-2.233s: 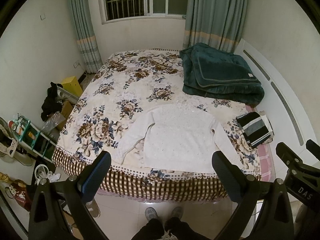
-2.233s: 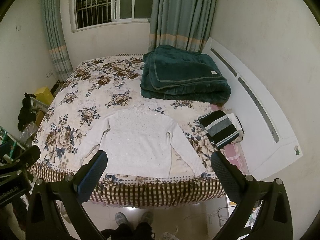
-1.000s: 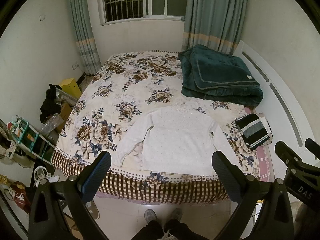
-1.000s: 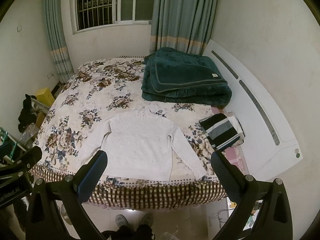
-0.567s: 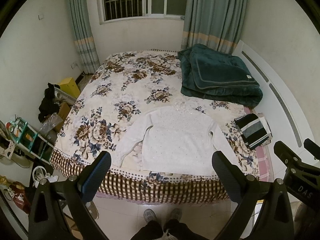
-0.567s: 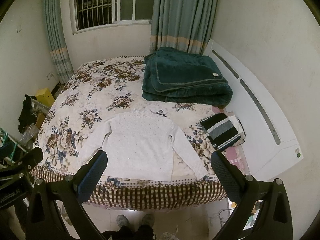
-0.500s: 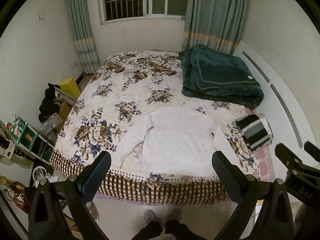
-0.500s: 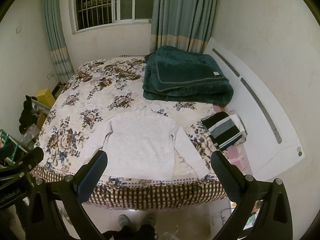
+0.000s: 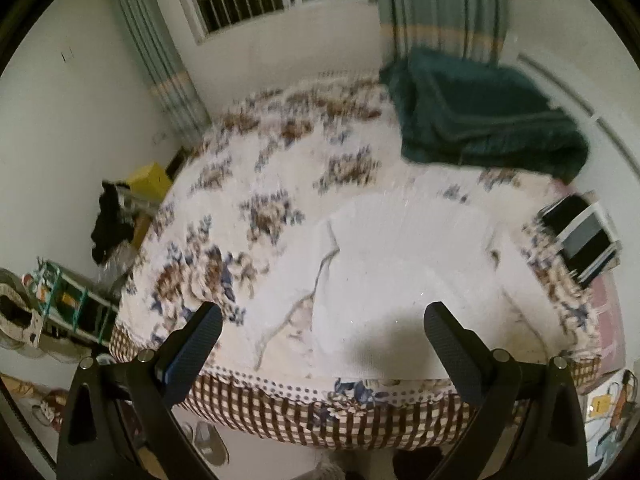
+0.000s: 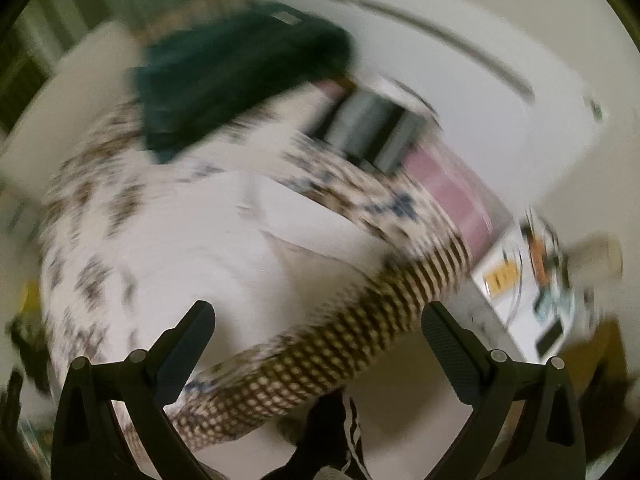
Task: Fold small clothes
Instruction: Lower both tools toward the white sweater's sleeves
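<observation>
A white long-sleeved sweater (image 9: 400, 264) lies flat, sleeves spread, on the near part of the floral bedspread (image 9: 248, 216). My left gripper (image 9: 322, 322) is open and empty, just above the sweater's hem near the bed's front edge. In the blurred right wrist view the sweater (image 10: 224, 248) shows with its right sleeve (image 10: 316, 228) running toward the bed corner. My right gripper (image 10: 318, 322) is open and empty, over the checkered bed skirt (image 10: 320, 352) near that sleeve.
A folded dark green blanket (image 9: 480, 116) lies at the back right of the bed. A folded black, grey and white striped garment (image 9: 580, 236) sits at the right edge. Shelves and clutter (image 9: 68, 300) stand on the floor to the left. A white headboard (image 10: 460, 92) runs along the right.
Both grippers have dropped quickly toward the bed's front edge. The left one now hovers over the sweater's hem. The right one has swung right and tilted toward the right sleeve. Both stay open.
</observation>
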A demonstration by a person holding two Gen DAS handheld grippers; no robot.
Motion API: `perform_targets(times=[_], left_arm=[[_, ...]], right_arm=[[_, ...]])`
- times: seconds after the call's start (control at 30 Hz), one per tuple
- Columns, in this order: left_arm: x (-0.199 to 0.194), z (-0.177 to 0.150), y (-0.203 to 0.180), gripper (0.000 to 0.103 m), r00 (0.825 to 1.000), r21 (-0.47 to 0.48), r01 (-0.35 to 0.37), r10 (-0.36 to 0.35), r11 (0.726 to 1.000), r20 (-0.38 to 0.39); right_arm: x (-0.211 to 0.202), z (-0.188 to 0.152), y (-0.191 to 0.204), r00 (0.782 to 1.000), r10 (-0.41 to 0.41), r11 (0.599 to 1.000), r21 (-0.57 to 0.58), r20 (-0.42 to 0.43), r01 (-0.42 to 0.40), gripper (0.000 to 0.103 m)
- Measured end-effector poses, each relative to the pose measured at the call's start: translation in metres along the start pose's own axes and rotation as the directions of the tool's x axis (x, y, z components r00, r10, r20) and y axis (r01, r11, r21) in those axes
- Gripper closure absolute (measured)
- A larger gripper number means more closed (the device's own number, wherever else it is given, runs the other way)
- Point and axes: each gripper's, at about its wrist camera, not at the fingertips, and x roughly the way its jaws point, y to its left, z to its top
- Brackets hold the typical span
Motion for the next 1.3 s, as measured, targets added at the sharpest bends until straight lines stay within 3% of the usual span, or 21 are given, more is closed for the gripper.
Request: perform_targets(times=[0.1, 0.27, 0.43, 0.53, 0.57, 0.6, 0.63, 0.67, 0.83, 0.93, 0.97, 1.0, 1.07, 1.13, 1.2, 1.3], left_arm=[[0.057, -0.001, -0.025, 0.000, 0.997, -0.010, -0.038, 0.038, 0.999, -0.064], [0.154, -0.004, -0.076, 0.000, 0.981, -0.006, -0.100, 0.097, 0.995, -0.166], [0.245, -0.019, -0.121, 0.000, 0.964, 0.011, -0.108, 0.107, 0.994, -0.244], [0.289, -0.030, -0.141, 0.000, 0.949, 0.031, -0.121, 0.125, 0.992, -0.291], [0.301, -0.033, -0.148, 0.000, 0.946, 0.041, -0.121, 0.128, 0.992, -0.298], [0.309, -0.036, -0.152, 0.000, 0.944, 0.053, -0.122, 0.132, 0.991, -0.301], [0.320, -0.039, -0.158, 0.000, 0.943, 0.072, -0.122, 0.138, 0.990, -0.304], [0.328, -0.040, -0.163, 0.000, 0.942, 0.084, -0.117, 0.137, 0.990, -0.305], [0.347, -0.034, -0.175, 0.000, 0.942, 0.093, -0.090, 0.115, 0.992, -0.316], [0.351, -0.027, -0.183, 0.000, 0.948, 0.099, -0.070, 0.097, 0.993, -0.303], [0.352, -0.026, -0.187, 0.000, 0.949, 0.106, -0.062, 0.092, 0.992, -0.300], [0.354, -0.025, -0.191, 0.000, 0.950, 0.110, -0.057, 0.088, 0.992, -0.300], [0.355, -0.023, -0.196, 0.000, 0.951, 0.108, -0.043, 0.073, 0.993, -0.300], [0.357, -0.023, -0.201, 0.000, 0.952, 0.110, -0.035, 0.067, 0.993, -0.300], [0.359, -0.026, -0.205, 0.000, 0.950, 0.104, -0.025, 0.056, 0.994, -0.306], [0.366, -0.032, -0.207, 0.000, 0.944, 0.096, -0.013, 0.044, 0.995, -0.327]], right_arm=[[0.094, 0.025, -0.061, 0.995, 0.002, 0.989, 0.146, -0.100, 0.013, 0.000], [0.270, 0.051, -0.135, 0.965, 0.054, 0.943, 0.330, -0.255, 0.035, 0.002], [0.398, 0.051, -0.147, 0.943, 0.072, 0.925, 0.376, -0.325, 0.059, 0.008], [0.446, 0.047, -0.147, 0.931, 0.159, 0.897, 0.443, -0.329, 0.003, 0.015], [0.456, 0.047, -0.143, 0.927, 0.197, 0.890, 0.455, -0.318, -0.033, 0.031], [0.461, 0.047, -0.140, 0.926, 0.213, 0.891, 0.451, -0.313, -0.053, 0.052], [0.463, 0.047, -0.135, 0.928, 0.212, 0.899, 0.434, -0.307, -0.062, 0.066], [0.461, 0.047, -0.131, 0.934, 0.206, 0.907, 0.415, -0.293, -0.070, 0.094], [0.415, 0.075, -0.150, 0.985, 0.075, 0.937, 0.349, -0.155, -0.017, 0.094], [0.404, 0.104, -0.170, 0.994, -0.024, 0.950, 0.308, -0.103, 0.055, 0.093], [0.409, 0.113, -0.176, 0.992, -0.027, 0.949, 0.310, -0.120, 0.063, 0.087], [0.419, 0.118, -0.183, 0.989, -0.027, 0.942, 0.326, -0.147, 0.074, 0.069], [0.433, 0.121, -0.197, 0.982, -0.033, 0.924, 0.368, -0.186, 0.101, 0.049], [0.435, 0.119, -0.209, 0.982, -0.003, 0.885, 0.456, -0.189, 0.091, 0.044], [0.439, 0.100, -0.222, 0.980, 0.079, 0.831, 0.556, -0.184, 0.037, 0.038], [0.457, 0.068, -0.226, 0.954, 0.258, 0.690, 0.721, -0.152, -0.071, 0.036]])
